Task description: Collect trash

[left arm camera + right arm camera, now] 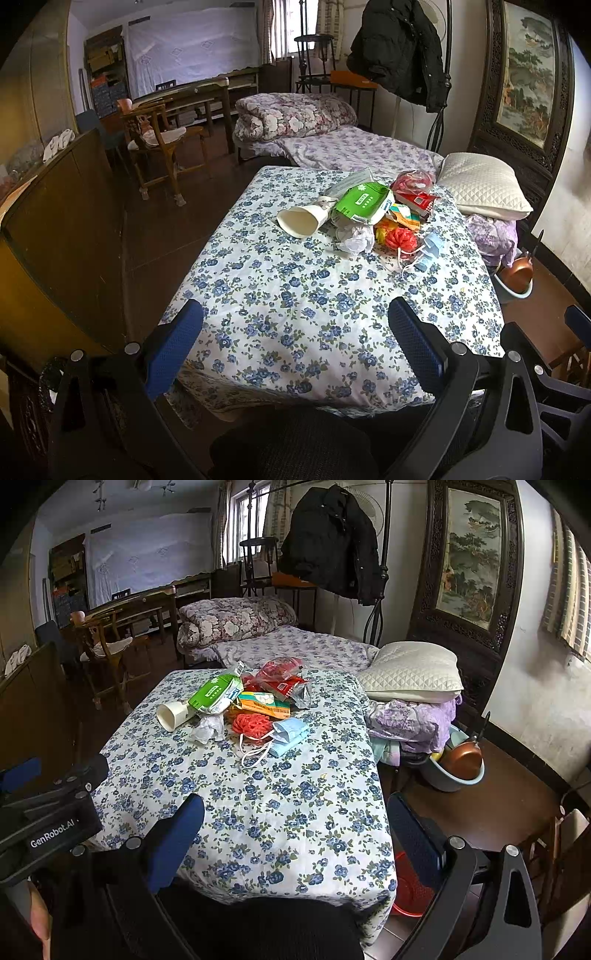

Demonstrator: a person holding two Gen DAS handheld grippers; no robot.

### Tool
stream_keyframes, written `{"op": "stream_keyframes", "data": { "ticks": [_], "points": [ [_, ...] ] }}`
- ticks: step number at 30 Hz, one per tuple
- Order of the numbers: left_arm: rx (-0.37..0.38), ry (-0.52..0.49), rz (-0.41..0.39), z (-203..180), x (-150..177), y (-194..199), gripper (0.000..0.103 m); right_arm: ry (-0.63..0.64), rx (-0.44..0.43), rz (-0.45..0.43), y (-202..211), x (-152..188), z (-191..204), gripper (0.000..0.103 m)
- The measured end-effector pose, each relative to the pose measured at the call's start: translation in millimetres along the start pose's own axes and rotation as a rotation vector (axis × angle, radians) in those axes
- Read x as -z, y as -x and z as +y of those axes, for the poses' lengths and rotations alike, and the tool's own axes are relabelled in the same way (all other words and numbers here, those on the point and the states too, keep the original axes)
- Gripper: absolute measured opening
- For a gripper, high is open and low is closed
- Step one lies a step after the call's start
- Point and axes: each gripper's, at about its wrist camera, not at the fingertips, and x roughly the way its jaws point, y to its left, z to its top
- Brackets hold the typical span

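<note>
A heap of trash lies at the far end of a table under a blue-flowered cloth point(288, 295) point(280, 797): a white paper cup point(301, 220) point(171, 713) on its side, a green wrapper point(360, 203) point(214, 694), crumpled white tissue point(354, 238) point(207, 729), red plastic bags point(413, 184) point(280, 672), an orange net point(400, 238) point(251, 723) and a blue face mask point(428, 253) point(290, 736). My left gripper point(295, 347) is open over the near table edge, well short of the heap. My right gripper point(295, 834) is open too, also empty.
A red basket point(410, 890) stands on the floor under the table's right corner. To the right are a pillow point(410, 672) on folded bedding and a basin with a copper pan point(461, 762). A bed, wooden chair point(159, 140) and cabinet point(62, 229) are around.
</note>
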Motion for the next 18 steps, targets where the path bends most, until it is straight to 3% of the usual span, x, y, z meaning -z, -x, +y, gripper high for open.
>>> {"op": "stream_keyframes", "data": {
  "ticks": [18],
  "points": [
    [-0.001, -0.002, 0.0, -1.1, 1.0, 0.8, 0.096, -0.001, 0.001, 0.0, -0.3, 0.3, 0.1, 0.097]
  ]
}}
